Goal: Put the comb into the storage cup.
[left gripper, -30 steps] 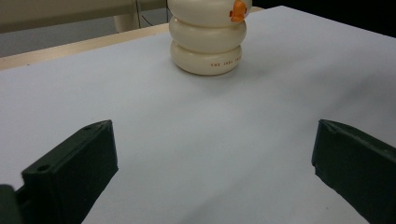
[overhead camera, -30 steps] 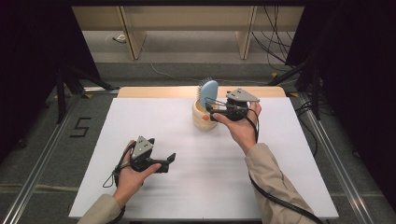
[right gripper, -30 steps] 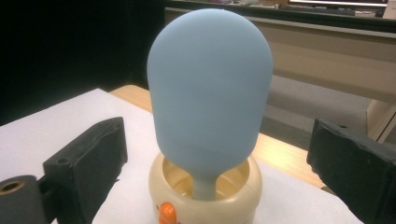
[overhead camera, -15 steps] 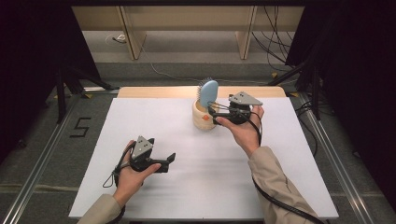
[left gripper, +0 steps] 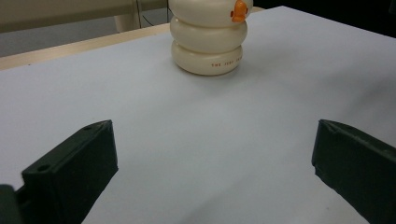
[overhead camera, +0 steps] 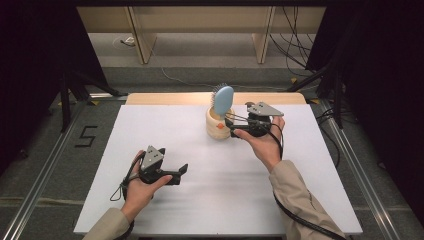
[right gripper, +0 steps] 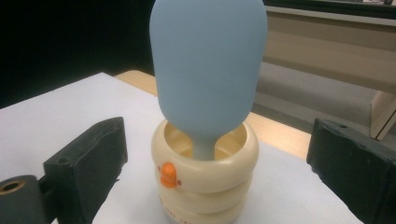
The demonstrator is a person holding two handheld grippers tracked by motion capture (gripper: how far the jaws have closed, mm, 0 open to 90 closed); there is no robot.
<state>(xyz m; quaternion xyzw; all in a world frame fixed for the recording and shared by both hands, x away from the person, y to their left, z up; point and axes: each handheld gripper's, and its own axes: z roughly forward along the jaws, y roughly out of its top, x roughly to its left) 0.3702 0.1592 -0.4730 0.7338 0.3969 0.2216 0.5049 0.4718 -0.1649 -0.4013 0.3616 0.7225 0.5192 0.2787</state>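
Toward the far middle of the white table [overhead camera: 300, 200] stands a cream ringed holder with an orange knob [overhead camera: 219, 125], a light-blue oval hairbrush [overhead camera: 222, 100] upright inside it, handle down. Just right of it, the right gripper [overhead camera: 231, 125] has its jaws spread wide, facing the holder without touching it. Near left, well apart, the left gripper [overhead camera: 181, 172] rests low with jaws spread, holding nothing.

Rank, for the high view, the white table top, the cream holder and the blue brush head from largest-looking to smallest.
1. White table top.
2. Cream holder.
3. Blue brush head, though it looks close to the holder in size, so these two are nearly tied.
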